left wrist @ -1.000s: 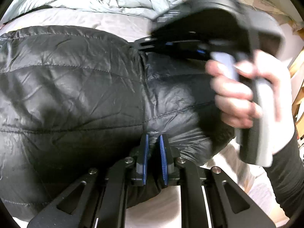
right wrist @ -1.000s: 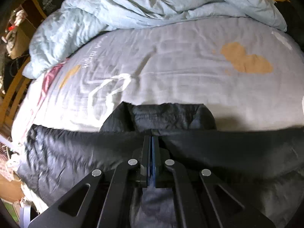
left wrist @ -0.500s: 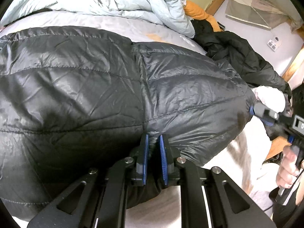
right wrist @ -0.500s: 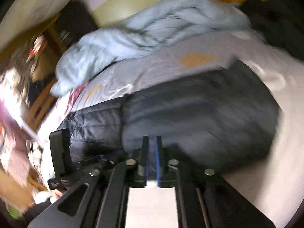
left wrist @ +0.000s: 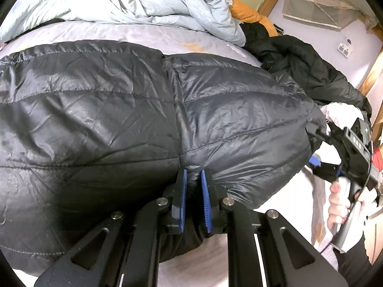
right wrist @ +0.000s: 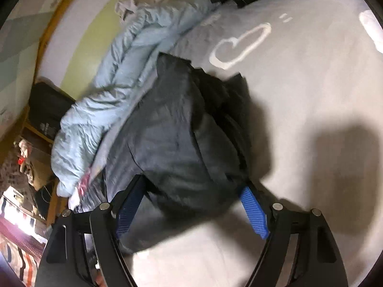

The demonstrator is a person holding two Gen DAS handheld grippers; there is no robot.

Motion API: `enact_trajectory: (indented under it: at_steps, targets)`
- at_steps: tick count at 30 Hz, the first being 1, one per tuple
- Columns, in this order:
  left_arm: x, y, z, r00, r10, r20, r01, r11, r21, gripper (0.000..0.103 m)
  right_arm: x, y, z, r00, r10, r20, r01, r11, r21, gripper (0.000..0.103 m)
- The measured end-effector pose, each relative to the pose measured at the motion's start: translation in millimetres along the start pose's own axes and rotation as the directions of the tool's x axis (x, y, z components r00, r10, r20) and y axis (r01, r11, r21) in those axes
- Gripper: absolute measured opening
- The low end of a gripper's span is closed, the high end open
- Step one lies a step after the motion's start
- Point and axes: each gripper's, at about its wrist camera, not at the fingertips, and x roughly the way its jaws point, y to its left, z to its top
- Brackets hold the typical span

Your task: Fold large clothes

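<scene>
On bed (left wrist: 148, 35): black puffer jacket (left wrist: 119, 119), soft, slick, light. Left gripper (left wrist: 193, 189) fingers nipping near hem; right gripper (right wrist: 191, 212) fingers just opening wide, empty. Best gripped at seams.

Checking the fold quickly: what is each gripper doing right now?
Left gripper: shut on the black puffer jacket.
Right gripper: open, jaws have just been opening, astride the jacket's end, not pressing.

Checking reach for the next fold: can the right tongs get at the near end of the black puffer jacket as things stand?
Probably yes: the right tongs, jaws just opened wide, straddle the black puffer jacket with nothing between.
</scene>
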Motion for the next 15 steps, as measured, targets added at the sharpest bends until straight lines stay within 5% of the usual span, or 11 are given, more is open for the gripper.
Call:
enact_trajectory:
  at_steps: [2,4,7,10,13,15]
  targets:
    - [-1,-3,0,1.000,0.003,-0.010,-0.003,1.000,0.017,0.014,6,2,2,0.999,-0.003,0.032,0.002,1.000,0.008,0.078]
    - [-9,-9,2,1.000,0.000,-0.028,0.002,0.998,0.066,0.015,10,3,5,0.999,-0.018,0.028,0.018,1.000,0.006,0.049]
    - [-44,-11,6,1.000,0.011,-0.008,-0.011,0.995,0.097,0.030,1,18,11,0.997,-0.058,0.054,0.062,0.995,-0.081,0.030]
    - [-92,0,13,0.996,0.033,0.084,-0.037,0.998,0.055,0.056,-16,18,26,0.997,-0.063,0.054,0.069,0.992,-0.110,0.027]
    - [-131,17,15,0.978,0.141,0.151,-0.143,0.990,-0.001,0.065,-41,18,45,0.977,-0.171,0.127,0.190,0.969,-0.156,0.027]
    - [-136,32,5,0.977,0.173,0.127,-0.170,0.985,-0.034,0.070,-59,18,60,0.953,-0.241,0.182,0.275,0.941,-0.198,0.027]
